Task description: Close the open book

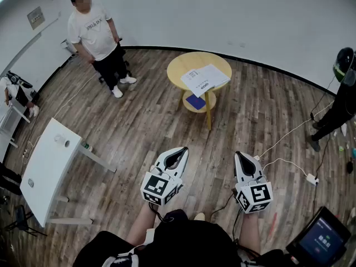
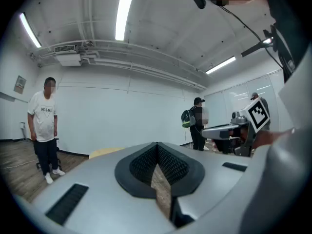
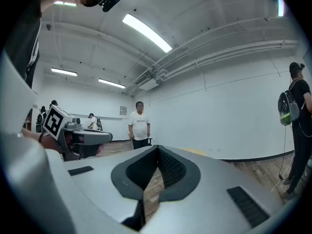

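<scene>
An open book (image 1: 204,79) with white pages lies on a round yellow table (image 1: 183,64) across the room. A sliver of that table (image 2: 105,152) shows past the jaws in the left gripper view. Both grippers are held level close to the body, well short of the table. My left gripper (image 1: 182,150) (image 2: 157,145) is shut, tips touching, nothing between them. My right gripper (image 1: 238,154) (image 3: 157,147) is shut and empty too.
The yellow table's lower shelf holds a blue item (image 1: 194,101). A white table (image 1: 47,168) stands at the left. A person in a white shirt (image 1: 94,32) stands at the back left, another in black (image 1: 342,99) at the right. White cables (image 1: 289,132) and a power strip (image 1: 311,178) lie on the wood floor.
</scene>
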Available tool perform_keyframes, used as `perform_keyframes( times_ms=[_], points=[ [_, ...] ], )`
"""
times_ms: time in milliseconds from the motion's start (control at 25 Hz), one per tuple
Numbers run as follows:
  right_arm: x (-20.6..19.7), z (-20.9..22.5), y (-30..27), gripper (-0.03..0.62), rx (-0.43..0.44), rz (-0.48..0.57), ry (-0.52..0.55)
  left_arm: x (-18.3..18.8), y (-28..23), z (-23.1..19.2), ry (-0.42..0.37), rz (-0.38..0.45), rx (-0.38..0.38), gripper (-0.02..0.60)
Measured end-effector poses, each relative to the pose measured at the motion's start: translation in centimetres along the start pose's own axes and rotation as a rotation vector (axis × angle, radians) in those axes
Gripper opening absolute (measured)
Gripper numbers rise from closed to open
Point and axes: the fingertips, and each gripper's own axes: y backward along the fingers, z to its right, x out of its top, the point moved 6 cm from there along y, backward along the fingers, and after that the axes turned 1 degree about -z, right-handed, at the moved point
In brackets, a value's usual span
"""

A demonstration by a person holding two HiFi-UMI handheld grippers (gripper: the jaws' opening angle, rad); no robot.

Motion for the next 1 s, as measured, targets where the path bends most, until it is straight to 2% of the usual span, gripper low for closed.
perform_keyframes(
  times_ms=[240, 480, 760, 1000],
  points=[
    [-1.0, 2.8, -1.1, -0.005, -0.003, -0.017, -0.008, -0.6, -3.0, 0.2, -0.005, -0.013, 0.000, -0.002],
    [-1.7, 5.8, -5.4, -0.005, -0.002, -0.031, 0.007, -1.4, -7.5, -3.1, 0.002, -0.011, 0.022, -0.002],
    [-1.8, 10.9, -15.6, -0.004, -0.012, -0.058, 0.019, -1.7, -16.7, -10.9, -0.001, -0.003, 0.021, -0.002],
    [0.7, 16.0, -27.3, -0.004, -0.009, -0.062, 0.017, -0.2, -26.2, -19.4, 0.016, -0.002, -0.004, -0.002]
  ],
)
